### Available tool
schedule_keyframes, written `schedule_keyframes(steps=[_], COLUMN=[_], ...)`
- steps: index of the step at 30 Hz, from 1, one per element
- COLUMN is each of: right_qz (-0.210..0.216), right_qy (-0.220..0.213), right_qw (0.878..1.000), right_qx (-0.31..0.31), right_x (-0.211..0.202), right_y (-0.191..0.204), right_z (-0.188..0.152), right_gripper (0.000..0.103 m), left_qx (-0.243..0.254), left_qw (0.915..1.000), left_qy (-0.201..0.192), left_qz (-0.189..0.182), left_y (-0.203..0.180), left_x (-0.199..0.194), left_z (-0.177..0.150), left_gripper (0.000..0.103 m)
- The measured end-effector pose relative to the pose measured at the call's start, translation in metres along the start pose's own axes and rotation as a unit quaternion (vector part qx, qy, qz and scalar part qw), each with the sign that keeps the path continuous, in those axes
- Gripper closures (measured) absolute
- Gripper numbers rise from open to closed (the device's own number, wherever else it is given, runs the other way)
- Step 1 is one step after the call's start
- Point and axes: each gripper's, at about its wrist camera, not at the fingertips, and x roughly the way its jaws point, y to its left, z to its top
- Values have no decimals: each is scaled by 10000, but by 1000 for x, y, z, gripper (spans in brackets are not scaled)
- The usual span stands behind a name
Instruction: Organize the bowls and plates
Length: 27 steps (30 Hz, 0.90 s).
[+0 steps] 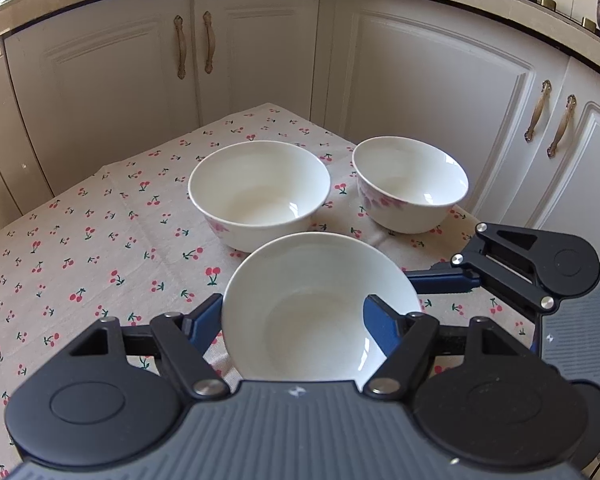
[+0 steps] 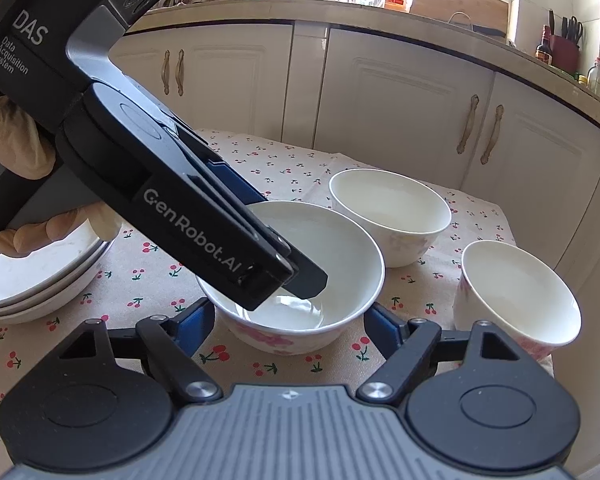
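A: On the left?
B: Stacked plates (image 2: 36,280) on the cherry-print cloth (image 2: 148,276), near a gloved hand (image 2: 16,140).
A: The left gripper (image 1: 296,320)?
B: Clamped on the near bowl (image 1: 316,304), one finger (image 1: 380,328) inside; it may be lifted, hard to tell.
A: Right gripper (image 2: 288,320)?
B: Jaws apart, straddling that bowl without touching. Two more bowls (image 1: 260,192) (image 1: 410,184) stand beyond, rightward.

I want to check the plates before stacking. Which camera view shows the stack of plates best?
The right wrist view: the stack of white plates lies at its left edge on the cherry-print tablecloth, partly hidden behind the person's hand. The left wrist view shows only bowls, no plates.
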Motion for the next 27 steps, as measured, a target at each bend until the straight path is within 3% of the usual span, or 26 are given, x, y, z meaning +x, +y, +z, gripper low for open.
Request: schedule_keyframes(steps=[27], right_qz=[30], right_qy=[72], right_qw=[9998], right_qx=[-201], right_x=[-93], right_y=[34], right_z=[-26], right_gripper=[18], left_qx=[27], left_qw=[9996], left_qy=[-210], left_qz=[-198], left_y=[-63], left_x=[-69], left_z=[-44], left_gripper=[29])
